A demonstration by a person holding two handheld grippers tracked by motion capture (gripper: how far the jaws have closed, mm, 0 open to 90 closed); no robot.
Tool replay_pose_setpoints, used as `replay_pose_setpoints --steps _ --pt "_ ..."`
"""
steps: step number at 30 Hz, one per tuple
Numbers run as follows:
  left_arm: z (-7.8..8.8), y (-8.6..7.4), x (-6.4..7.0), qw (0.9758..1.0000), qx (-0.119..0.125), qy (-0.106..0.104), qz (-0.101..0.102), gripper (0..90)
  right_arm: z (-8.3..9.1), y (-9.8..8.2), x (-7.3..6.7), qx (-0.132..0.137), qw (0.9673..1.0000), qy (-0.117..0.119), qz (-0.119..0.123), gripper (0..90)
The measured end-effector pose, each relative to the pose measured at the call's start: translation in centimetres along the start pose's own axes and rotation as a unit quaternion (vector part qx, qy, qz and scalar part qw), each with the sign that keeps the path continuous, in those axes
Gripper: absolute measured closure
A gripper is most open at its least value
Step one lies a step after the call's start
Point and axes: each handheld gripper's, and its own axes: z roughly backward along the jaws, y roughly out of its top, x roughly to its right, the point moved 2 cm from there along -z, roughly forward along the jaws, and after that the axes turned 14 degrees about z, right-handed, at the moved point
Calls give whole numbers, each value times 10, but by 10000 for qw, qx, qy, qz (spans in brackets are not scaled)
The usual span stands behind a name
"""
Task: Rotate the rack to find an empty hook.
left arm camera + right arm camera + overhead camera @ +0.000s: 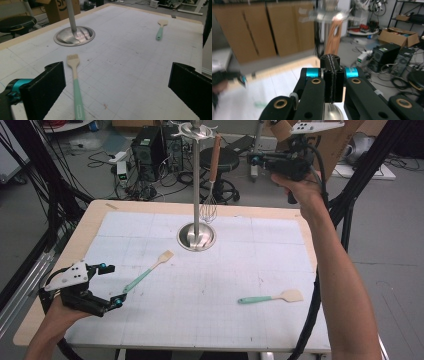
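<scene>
Two green-handled utensils: brush [148, 272] left, spatula [271, 297] right.

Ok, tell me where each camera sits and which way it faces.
High view: above the person's side, looking forward and down on the table; both forearms, left gripper, right gripper.
Left gripper view: low, looking across the table between open jaws at the brush and spatula.
Right gripper view: raised, facing the stand top; jaws shut, empty.
High and left gripper views share the stand base.
</scene>
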Motion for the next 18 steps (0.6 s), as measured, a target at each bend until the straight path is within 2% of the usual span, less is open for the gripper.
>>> replay_pose_setpoints --steps 1,2,4,6,8,12,18 --pt "0 0 0 10000 4 -1 3 17 0 2 2 -29 9999 -25 133 900" --pt "0 0 0 10000 5 -7 10 17 -1 2 2 -83 9998 27 168 900" --pt "0 0 -1 10000 8 11 18 17 -3 4 4 -246 9995 177 84 900" --pt "0 0 -1 10000 -2 -6 10 17 -4 6 6 -236 9995 154 128 900" --pt "-1 -1 -1 10000 -7 -5 27 17 -4 9 10 -233 9995 219 -23 900" --pt "0 -1 -2 10000 9 15 28 17 -7 14 18 -543 9981 268 -104 900" --pt "0 -1 -2 10000 11 16 50 17 -13 27 29 -681 9969 356 -143 900"
